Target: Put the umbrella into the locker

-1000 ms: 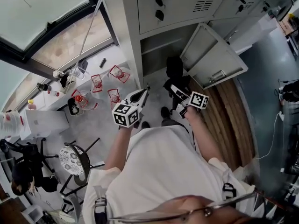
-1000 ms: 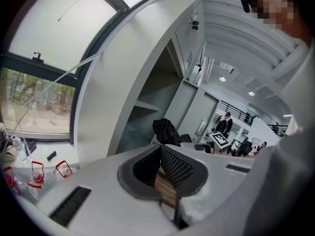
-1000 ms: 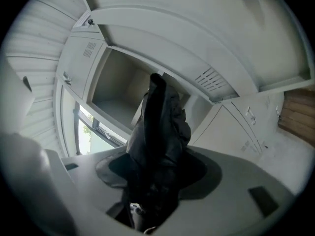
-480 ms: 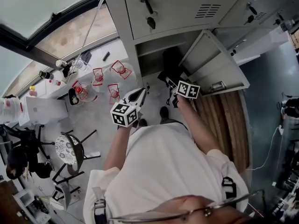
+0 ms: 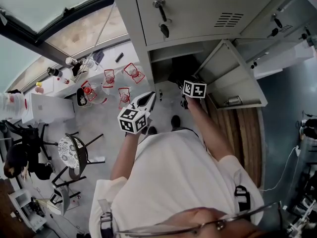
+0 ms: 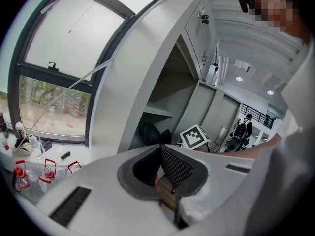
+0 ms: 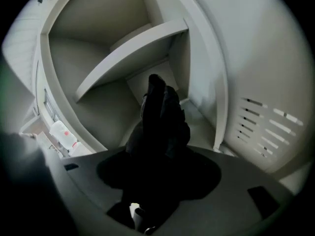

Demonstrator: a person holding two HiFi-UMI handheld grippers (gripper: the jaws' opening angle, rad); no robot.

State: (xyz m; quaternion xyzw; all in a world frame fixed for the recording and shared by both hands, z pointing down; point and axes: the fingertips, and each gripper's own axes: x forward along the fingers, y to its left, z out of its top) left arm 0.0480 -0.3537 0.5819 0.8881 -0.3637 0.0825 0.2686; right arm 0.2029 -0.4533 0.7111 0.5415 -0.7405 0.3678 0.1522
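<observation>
White left gripper (image 5: 147, 99) is held just in front of the locker (image 5: 198, 14), beside its open compartment – jaws met at the tips, nothing between them. Right gripper (image 7: 157, 151) is clamped on the umbrella (image 7: 160, 114), which is black and folded, with the canopy bunched. Its far end is already past the locker's opening, inside the lower compartment and under the shelf (image 7: 133, 45). Whether it touches the locker floor cannot be told.

Handling, as judged: light, with soft cloth over a stiff core. Loose fabric alone would slip and crumple – a hold across the shaft near mid-length is preferred, and that appears to be the hold taken. Door (image 5: 233, 76) is swung wide from the locker's opening, on the right gripper's side.
</observation>
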